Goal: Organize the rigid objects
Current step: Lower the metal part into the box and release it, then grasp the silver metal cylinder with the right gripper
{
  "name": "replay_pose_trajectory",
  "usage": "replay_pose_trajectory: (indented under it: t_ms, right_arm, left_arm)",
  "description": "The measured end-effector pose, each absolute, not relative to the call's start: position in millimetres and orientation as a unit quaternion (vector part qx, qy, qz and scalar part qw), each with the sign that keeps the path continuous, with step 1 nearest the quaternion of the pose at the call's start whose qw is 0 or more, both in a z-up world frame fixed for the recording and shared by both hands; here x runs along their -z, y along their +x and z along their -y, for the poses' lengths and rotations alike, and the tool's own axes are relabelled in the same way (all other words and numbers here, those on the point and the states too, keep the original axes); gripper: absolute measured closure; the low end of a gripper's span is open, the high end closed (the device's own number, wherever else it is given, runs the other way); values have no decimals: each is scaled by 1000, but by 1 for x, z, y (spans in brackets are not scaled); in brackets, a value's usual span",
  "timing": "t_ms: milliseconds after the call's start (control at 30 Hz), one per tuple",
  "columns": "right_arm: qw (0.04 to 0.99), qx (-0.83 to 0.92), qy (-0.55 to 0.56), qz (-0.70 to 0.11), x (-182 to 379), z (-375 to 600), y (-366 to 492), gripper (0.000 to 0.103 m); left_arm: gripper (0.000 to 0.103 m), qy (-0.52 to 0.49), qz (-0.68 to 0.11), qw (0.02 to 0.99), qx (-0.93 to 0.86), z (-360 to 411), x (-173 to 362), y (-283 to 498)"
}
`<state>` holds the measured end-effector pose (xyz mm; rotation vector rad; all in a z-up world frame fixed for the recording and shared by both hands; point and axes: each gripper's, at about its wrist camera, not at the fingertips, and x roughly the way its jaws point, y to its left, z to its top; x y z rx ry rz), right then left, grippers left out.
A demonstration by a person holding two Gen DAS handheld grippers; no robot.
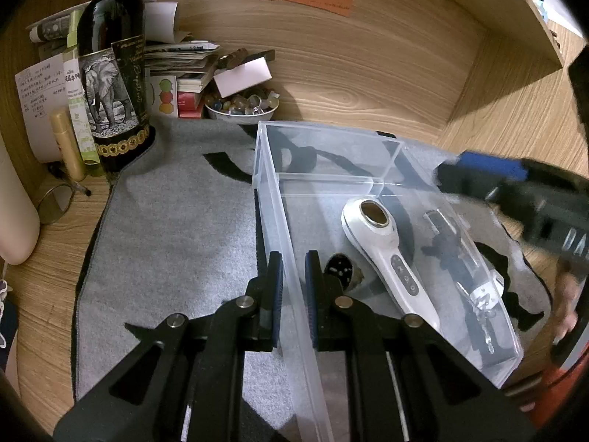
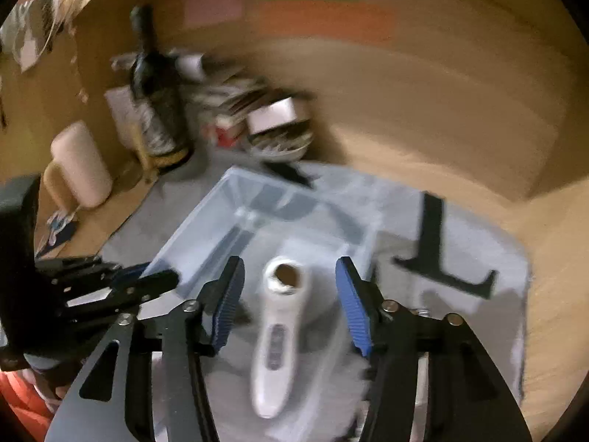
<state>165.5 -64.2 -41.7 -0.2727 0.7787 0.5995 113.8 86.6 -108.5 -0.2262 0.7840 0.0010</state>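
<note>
A clear plastic box (image 1: 327, 154) stands on a grey mat (image 1: 176, 228). Inside it lie a white handheld device (image 1: 386, 254) with a round metal head, a small dark round object (image 1: 340, 267) and a dark tool with a clear part (image 1: 460, 269). My left gripper (image 1: 294, 269) is shut on the box's near left wall, one finger inside and one outside. My right gripper (image 2: 291, 287) is open and empty above the white device (image 2: 276, 335); this view is blurred. It shows in the left wrist view (image 1: 515, 191) at the right, over the box.
A dark wine bottle (image 1: 110, 73) stands at the back left beside a yellow tube (image 1: 68, 143), papers and books. A bowl of stones (image 1: 241, 105) sits behind the box (image 2: 265, 213). A cream cylinder (image 2: 81, 165) lies at the left. Wooden walls enclose the desk.
</note>
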Motion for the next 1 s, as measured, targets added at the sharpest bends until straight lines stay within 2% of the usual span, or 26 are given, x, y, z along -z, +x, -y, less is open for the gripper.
replay_pose_trajectory:
  t_ms: [100,400,867,967,1000]
  right_arm:
    - [889,-259,-118,-357,31,85,170,45]
    - [912,-163,-97,-363,37,147,193,42]
    - [883,-118,-54,-452,113,189,215,42]
    - [875,-122,-63,-465,123,188,217,46]
    - [871,-125,-67,-471,127,187,218,51]
  left_arm:
    - [91,-109,-382,918,-1,-86,109,114]
    - [91,-107,-383,917,-4,-86,109,114]
    - [91,-105,-384,917,-9,-84,109,114]
    - [91,-105,-384,917,-10,-83,109,114]
    - [91,-104,-384,917,-11,-83,109,114]
